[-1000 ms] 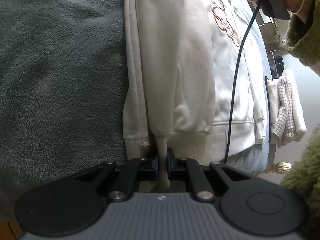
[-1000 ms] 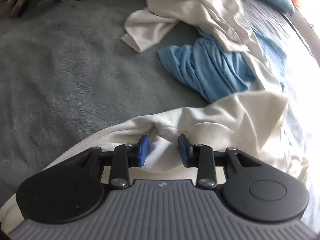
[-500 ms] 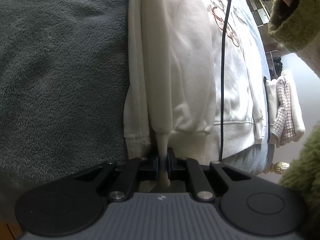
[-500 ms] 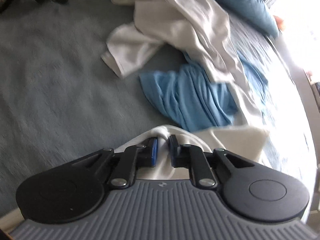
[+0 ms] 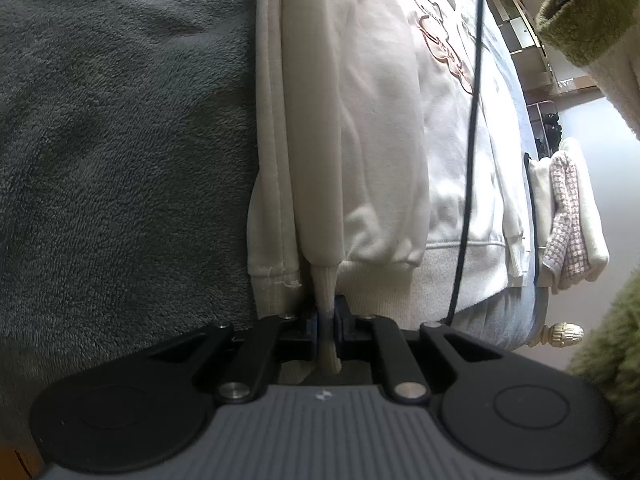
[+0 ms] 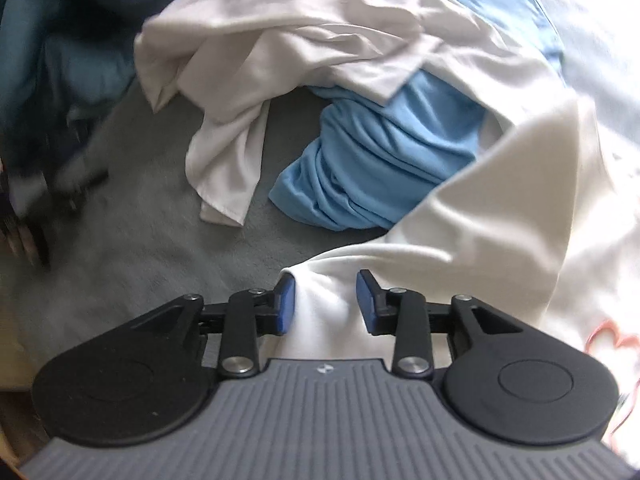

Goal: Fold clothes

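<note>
Moved: right gripper (image 6: 325,302) swings across the bed, so the white and blue heap sits higher and more central in its view than a second ago; the left view barely changes.
Blanket: grey fleece blanket (image 5: 120,140) fills the left half of the left view.
Sweatshirt: cream sweatshirt (image 5: 380,120) lies flat down the middle, one sleeve folded lengthwise over the body.
Heap: white shirt (image 6: 280,40) and blue garment (image 6: 380,160), crumpled, upper centre of the right view.
Left gripper: left gripper (image 5: 327,326), narrow, pinches the ribbed sleeve cuff (image 5: 326,288).
Right gripper: jaws opening, cream cloth between the pads, not pressed.
Progress: early, I judge; one sleeve folded in, the body fold and the heap remain.
Writing: pink looped chest design (image 5: 440,48), unreadable.
</note>
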A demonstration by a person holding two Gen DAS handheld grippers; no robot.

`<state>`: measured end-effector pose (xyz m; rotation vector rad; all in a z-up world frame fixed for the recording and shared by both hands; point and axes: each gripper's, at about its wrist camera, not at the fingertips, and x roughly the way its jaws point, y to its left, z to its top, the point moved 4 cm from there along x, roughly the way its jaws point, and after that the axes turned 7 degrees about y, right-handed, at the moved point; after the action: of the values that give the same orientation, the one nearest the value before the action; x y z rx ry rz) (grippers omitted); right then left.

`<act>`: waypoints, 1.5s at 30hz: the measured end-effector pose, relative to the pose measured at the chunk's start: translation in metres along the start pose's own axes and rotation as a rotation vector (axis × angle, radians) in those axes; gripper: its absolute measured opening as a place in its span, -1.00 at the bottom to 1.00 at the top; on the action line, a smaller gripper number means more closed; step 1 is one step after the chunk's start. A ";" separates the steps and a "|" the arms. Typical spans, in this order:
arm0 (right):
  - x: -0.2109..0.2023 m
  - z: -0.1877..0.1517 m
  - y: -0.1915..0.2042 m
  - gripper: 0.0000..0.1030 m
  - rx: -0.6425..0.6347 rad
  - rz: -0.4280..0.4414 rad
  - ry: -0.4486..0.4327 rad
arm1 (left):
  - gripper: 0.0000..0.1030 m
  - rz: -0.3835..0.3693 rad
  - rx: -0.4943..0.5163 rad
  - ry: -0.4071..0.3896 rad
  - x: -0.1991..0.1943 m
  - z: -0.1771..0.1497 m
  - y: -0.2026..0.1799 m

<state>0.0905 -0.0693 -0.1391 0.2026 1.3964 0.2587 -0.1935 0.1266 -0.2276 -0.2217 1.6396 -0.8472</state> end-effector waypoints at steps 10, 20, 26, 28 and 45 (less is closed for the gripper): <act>-0.020 0.005 -0.001 0.20 -0.063 -0.051 -0.119 | -0.81 0.016 -0.005 -0.032 -0.006 -0.013 0.002; -0.108 -0.095 -0.053 -0.05 -0.088 -0.064 -0.291 | -0.31 0.017 -0.113 -0.097 -0.049 0.012 0.013; -0.108 -0.168 -0.082 -0.51 0.005 -0.018 -0.212 | -0.31 0.064 -0.090 -0.206 -0.064 0.035 -0.024; -0.094 -0.183 -0.077 -0.54 -0.009 0.028 -0.212 | -0.31 0.049 -0.054 -0.261 -0.065 0.059 -0.032; -0.059 -0.118 -0.096 -0.66 -0.033 0.022 -0.458 | -0.27 0.145 0.038 -0.233 -0.037 0.131 -0.045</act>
<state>-0.0291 -0.1804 -0.1308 0.2337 0.9362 0.2354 -0.0771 0.0623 -0.1730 -0.1660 1.4025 -0.7133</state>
